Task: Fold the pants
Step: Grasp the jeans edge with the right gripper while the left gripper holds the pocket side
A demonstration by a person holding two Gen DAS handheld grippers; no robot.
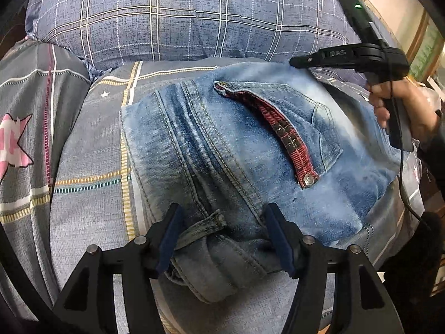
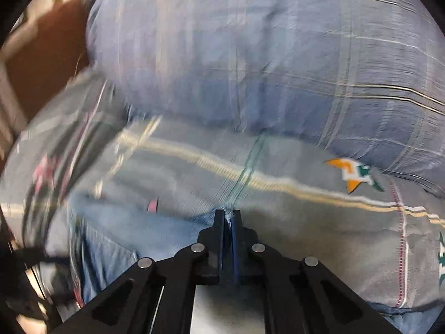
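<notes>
Two grippers work over folded jeans (image 1: 244, 150) lying on a grey patterned bed sheet (image 1: 91, 172), in front of a blue plaid pillow (image 1: 180, 14). Left gripper (image 1: 222, 231) stands open, its blue-padded fingers (image 1: 278, 236) either side of the bunched waistband and a belt loop (image 1: 200, 228), pads not pressing. Right gripper (image 2: 228, 217), held in a hand (image 1: 403, 105), is closed, pinching a thin edge of denim at its tips; that view is blurred.
</notes>
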